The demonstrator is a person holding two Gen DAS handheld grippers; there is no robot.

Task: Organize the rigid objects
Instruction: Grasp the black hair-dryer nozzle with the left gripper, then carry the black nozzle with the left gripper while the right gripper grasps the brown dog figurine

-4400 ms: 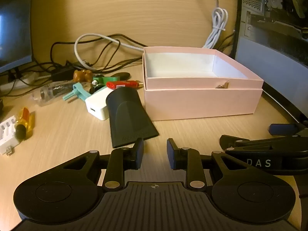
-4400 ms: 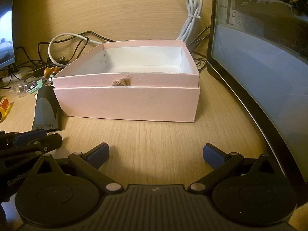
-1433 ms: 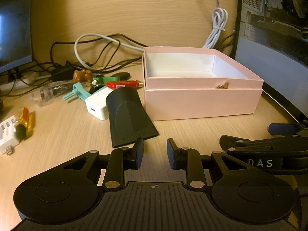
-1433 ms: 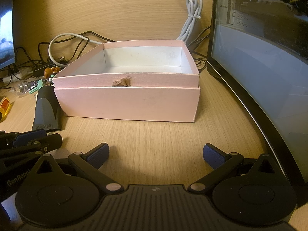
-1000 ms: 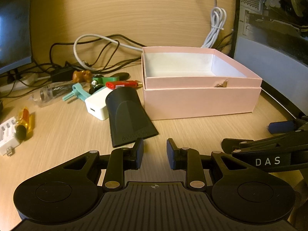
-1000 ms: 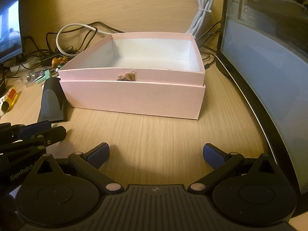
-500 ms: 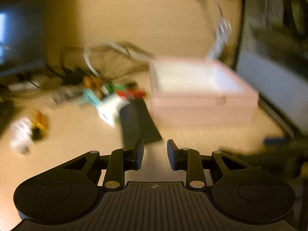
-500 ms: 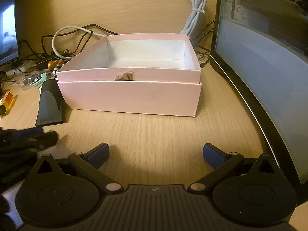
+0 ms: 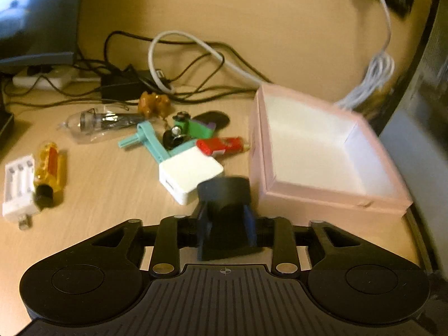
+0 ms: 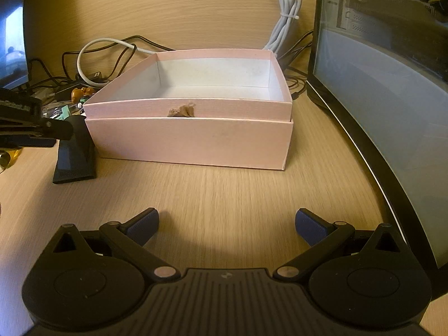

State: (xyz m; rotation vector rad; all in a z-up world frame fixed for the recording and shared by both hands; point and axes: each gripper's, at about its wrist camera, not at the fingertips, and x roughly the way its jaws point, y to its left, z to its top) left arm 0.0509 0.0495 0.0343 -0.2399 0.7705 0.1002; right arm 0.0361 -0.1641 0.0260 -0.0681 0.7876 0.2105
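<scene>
We judge the black nozzle (image 9: 224,218) to be light, stiff moulded plastic with a smooth, possibly slick skin, unlikely to bend or break under a firm squeeze, and best taken across its flat, wide end, where the two broad faces give the pads something to bear on; the rounded collar at its far end would likely roll out of a pinch. Our left gripper (image 9: 225,224) has its blue-padded fingers (image 9: 203,225) set either side of that flat end, close against it, though the blur keeps us from saying whether they press it or only bracket it. The nozzle lies flat on the desk (image 9: 98,196) just left of the pink box (image 9: 330,198), its collar pointing away from us and near the box's front left corner; it is matte black, flared like a fan from a round mouth to a thin wide lip. The box is open and shows a white, bare interior, with a small torn patch on its front rim. Left of the box lie a white adapter (image 9: 190,176), a red clip (image 9: 219,145), a teal part (image 9: 148,140) and an amber piece (image 9: 51,168). Our right gripper (image 10: 226,228) hangs in front of the box with fingers spread wide, holding nothing.
</scene>
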